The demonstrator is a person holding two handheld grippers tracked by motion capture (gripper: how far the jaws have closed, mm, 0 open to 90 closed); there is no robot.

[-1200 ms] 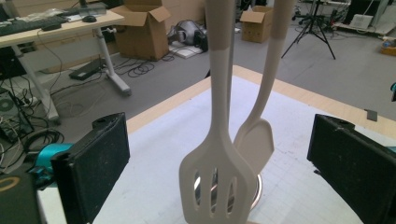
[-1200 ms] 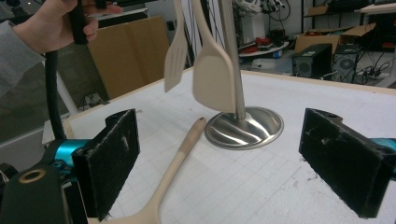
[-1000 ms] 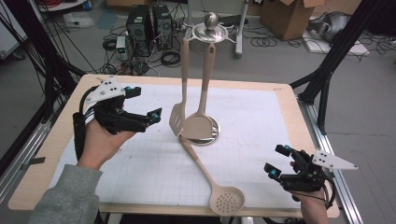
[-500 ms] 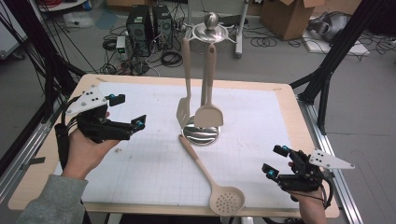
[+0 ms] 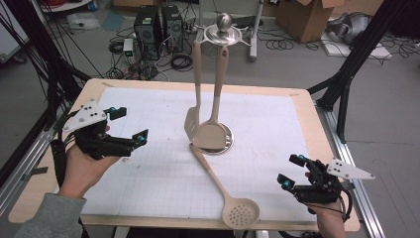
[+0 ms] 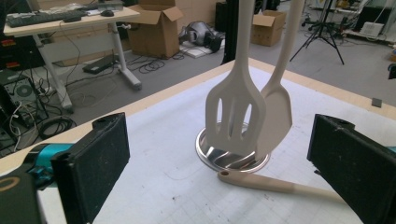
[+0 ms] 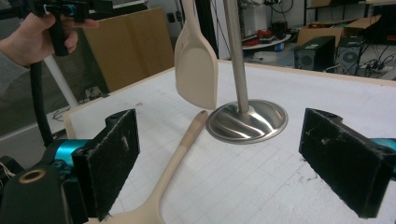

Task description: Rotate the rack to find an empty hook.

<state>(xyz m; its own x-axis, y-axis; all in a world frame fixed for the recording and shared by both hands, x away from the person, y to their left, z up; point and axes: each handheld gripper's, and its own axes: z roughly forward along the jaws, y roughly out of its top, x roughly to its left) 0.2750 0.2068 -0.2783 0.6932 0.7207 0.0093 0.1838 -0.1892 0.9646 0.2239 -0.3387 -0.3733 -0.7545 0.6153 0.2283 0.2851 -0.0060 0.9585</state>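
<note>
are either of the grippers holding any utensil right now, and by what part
Nothing is held. The left gripper and right gripper are both open and apart from the slotted spoon lying on the table.

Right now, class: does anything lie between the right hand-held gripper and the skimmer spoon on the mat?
Nothing visible does. The right hand-held gripper, jaws open, faces the skimmer spoon across bare mat.

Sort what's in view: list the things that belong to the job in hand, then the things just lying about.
Job in hand:
slotted turner
solid spatula
skimmer spoon
utensil stand
left gripper
right gripper

Just lying about:
cardboard box
computer towers
floor cables
</note>
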